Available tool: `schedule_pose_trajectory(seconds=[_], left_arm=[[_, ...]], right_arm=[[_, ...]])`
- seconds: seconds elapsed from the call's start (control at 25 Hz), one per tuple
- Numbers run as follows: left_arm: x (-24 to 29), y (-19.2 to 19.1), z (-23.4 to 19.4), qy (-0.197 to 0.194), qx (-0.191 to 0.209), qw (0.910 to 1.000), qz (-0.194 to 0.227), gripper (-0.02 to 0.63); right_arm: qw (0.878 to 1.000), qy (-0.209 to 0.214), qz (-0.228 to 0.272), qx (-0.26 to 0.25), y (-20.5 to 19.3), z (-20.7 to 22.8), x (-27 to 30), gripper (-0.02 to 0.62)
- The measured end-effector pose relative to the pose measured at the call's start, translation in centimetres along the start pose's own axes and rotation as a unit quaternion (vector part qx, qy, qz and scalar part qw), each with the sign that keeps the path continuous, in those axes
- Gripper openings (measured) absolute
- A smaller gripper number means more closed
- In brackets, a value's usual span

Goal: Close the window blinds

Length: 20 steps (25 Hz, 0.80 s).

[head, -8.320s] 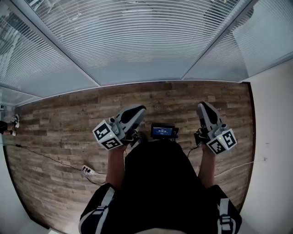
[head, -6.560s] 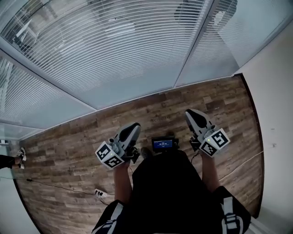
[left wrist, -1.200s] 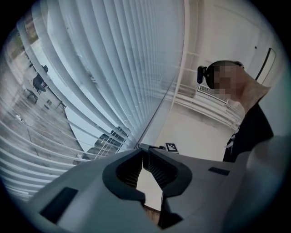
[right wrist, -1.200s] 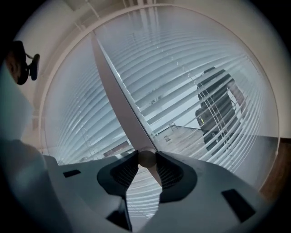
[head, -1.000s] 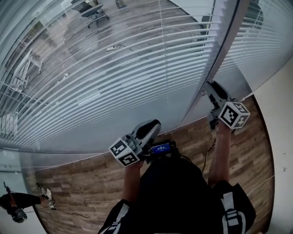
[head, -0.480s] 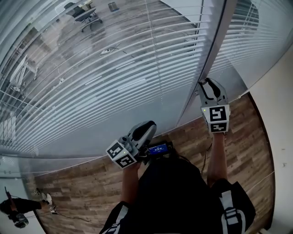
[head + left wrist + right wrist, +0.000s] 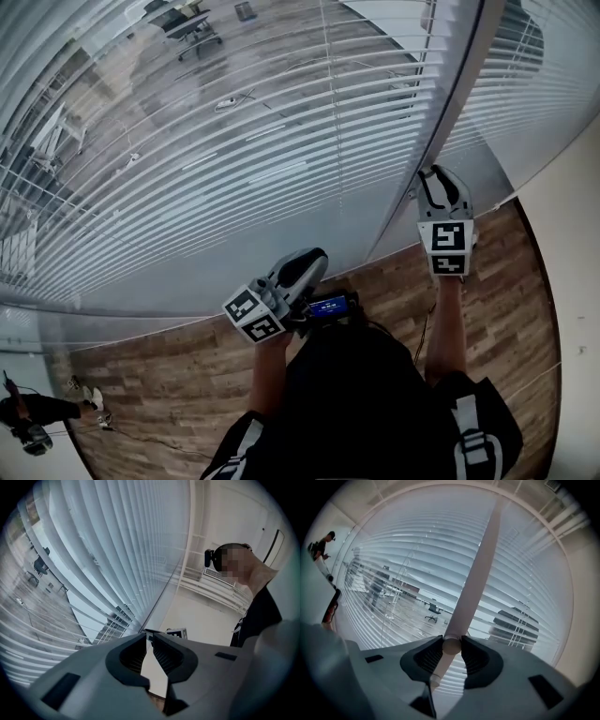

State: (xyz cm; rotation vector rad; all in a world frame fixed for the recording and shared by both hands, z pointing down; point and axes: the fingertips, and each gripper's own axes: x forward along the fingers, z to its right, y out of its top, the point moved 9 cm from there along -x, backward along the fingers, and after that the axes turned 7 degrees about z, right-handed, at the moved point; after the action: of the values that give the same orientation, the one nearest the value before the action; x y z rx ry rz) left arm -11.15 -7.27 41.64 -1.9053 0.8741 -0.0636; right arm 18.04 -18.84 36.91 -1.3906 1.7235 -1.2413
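White slatted blinds (image 7: 234, 159) hang behind glass panes, their slats tilted partly open, so the room beyond shows through. In the right gripper view a pale round wand (image 7: 480, 559) hangs in front of the blinds (image 7: 417, 555) and passes between my jaws. My right gripper (image 7: 451, 641) is shut on this wand near its lower end. In the head view the right gripper (image 7: 439, 183) reaches up beside the dark window post (image 7: 459, 94). My left gripper (image 7: 305, 262) stays low near my waist, shut with nothing in it. Seen in its own view, the left gripper (image 7: 149, 634) points past the blinds (image 7: 117, 550).
Wood-pattern floor (image 7: 169, 375) runs below the glass. A white wall (image 7: 572, 234) closes the right side. A small screen device (image 7: 330, 306) hangs at my waist. Another person (image 7: 28, 422) stands at the far lower left. An office chair (image 7: 183, 19) sits beyond the glass.
My right gripper has rolled about its own line while gripping the wand, so its marker cube now faces straight up at the head camera. The left gripper has stayed put.
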Motion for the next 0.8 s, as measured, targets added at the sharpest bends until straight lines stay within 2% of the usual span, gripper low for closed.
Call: schedule_pose_trajectory(seconds=[0.24,0.64,0.8], left_arm=[[0.2,0.0,0.2,-0.004,-0.001,1.0,-0.003,0.038],[0.3,0.1,0.6,-0.008,-0.002,0.9999,-0.006,0.038],[0.2,0.2,0.7,-0.009,-0.001,0.9999,-0.005,0.038]], right_arm=[[0.995,0.026,0.015,0.098,-0.5,1.0,0.1,0.13],[0.983,0.041,0.024,0.179,-0.8,1.6,0.1,0.13],[0.971,0.053,0.032,0.232,-1.0,1.9,0.1,0.13]])
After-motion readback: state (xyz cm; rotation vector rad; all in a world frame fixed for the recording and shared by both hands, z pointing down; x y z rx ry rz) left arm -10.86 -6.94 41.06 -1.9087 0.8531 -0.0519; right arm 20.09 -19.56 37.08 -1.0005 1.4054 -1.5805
